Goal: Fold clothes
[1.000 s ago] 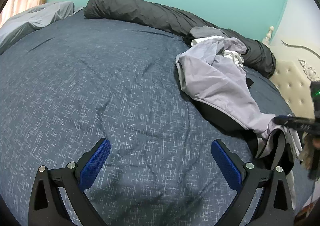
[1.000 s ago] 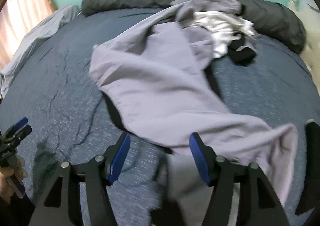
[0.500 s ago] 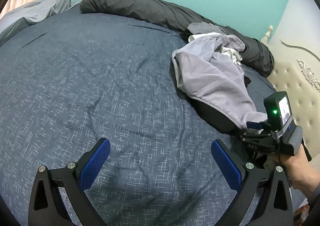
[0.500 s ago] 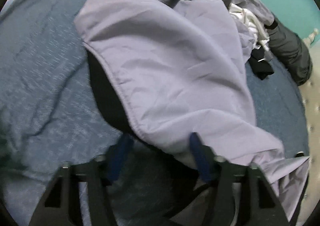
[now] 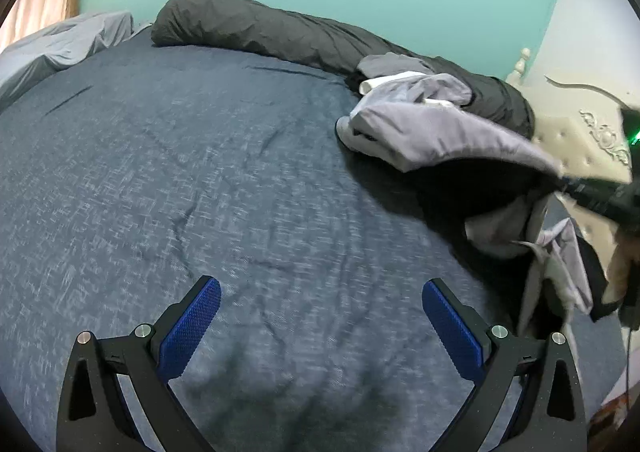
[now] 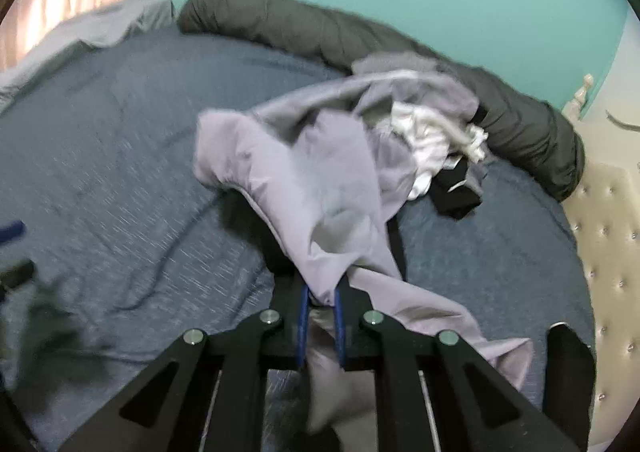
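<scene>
A lavender-grey garment (image 6: 320,180) lies crumpled on the blue bedspread (image 6: 100,172), part of a heap with a white garment (image 6: 424,132) and a small black piece (image 6: 456,192). My right gripper (image 6: 322,294) has its jaws closing, and its blue pads pinch a bunched edge of the lavender garment, which is raised off the bed. In the left wrist view the garment (image 5: 440,132) stretches up toward the blurred right gripper (image 5: 592,192) at the right edge. My left gripper (image 5: 320,286) hangs open over bare bedspread (image 5: 160,172), holding nothing.
A rolled dark grey duvet (image 5: 260,28) runs along the far side against the turquoise wall. Pale grey bedding (image 5: 60,48) lies at the far left. A cream tufted headboard (image 6: 604,212) borders the bed on the right.
The right gripper's jaws closed onto the lavender garment's edge and rose, pulling the fabric up off the bed. The left gripper shifted a little and stayed open.
</scene>
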### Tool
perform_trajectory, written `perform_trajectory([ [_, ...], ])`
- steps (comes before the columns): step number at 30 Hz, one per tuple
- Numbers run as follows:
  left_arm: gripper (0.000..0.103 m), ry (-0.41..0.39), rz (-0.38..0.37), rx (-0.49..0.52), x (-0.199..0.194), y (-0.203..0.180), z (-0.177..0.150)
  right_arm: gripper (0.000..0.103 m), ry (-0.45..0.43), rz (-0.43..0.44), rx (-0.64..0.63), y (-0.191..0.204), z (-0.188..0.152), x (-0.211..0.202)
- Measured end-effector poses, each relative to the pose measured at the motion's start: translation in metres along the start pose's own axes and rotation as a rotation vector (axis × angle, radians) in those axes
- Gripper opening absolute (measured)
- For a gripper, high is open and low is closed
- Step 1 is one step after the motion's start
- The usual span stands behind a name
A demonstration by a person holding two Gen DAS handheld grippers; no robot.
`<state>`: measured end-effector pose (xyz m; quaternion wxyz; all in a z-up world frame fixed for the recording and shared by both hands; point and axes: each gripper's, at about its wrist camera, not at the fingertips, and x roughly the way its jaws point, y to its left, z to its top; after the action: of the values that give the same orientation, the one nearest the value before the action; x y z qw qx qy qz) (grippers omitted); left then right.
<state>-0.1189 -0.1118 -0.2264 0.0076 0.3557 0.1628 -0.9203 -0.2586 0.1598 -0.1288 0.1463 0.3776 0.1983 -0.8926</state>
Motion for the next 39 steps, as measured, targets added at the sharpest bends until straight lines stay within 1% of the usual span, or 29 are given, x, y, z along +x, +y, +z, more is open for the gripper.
perform_trajectory([
  [2, 0.103, -0.01, -0.023, 0.008, -0.015, -0.014, 0.001, 0.01, -0.032, 0.028, 0.001, -0.002, 0.008, -0.036],
  [5, 0.103, -0.033, -0.051, 0.027, -0.038, -0.035, 0.005, 0.009, -0.08, 0.047, -0.013, 0.007, 0.013, -0.082],
  [8, 0.103, -0.049, -0.092, 0.046, -0.062, -0.056, 0.014, 0.009, -0.138, 0.073, -0.02, 0.01, 0.018, -0.135],
  [12, 0.103, -0.086, -0.108, 0.093, -0.095, -0.081, 0.034, 0.009, -0.199, 0.097, -0.018, 0.003, 0.024, -0.183],
  [16, 0.103, -0.123, -0.121, 0.129, -0.119, -0.103, 0.055, 0.008, -0.262, 0.107, -0.026, -0.001, 0.023, -0.235],
  [20, 0.103, -0.123, -0.15, 0.189, -0.127, -0.127, 0.062, 0.008, -0.309, 0.122, -0.033, -0.005, 0.013, -0.274],
  [23, 0.103, -0.103, -0.165, 0.241, -0.122, -0.145, 0.058, 0.008, -0.325, 0.14, -0.032, -0.011, 0.005, -0.288],
  [28, 0.103, -0.075, -0.227, 0.277, -0.103, -0.168, 0.051, 0.008, -0.336, 0.16, -0.026, -0.02, -0.011, -0.303],
  [34, 0.103, -0.036, -0.242, 0.376, -0.075, -0.196, 0.039, 0.008, -0.327, 0.167, -0.017, -0.031, -0.027, -0.301],
  [39, 0.102, -0.003, -0.251, 0.38, -0.046, -0.206, 0.036, 0.008, -0.322, 0.179, 0.009, -0.045, -0.037, -0.29],
])
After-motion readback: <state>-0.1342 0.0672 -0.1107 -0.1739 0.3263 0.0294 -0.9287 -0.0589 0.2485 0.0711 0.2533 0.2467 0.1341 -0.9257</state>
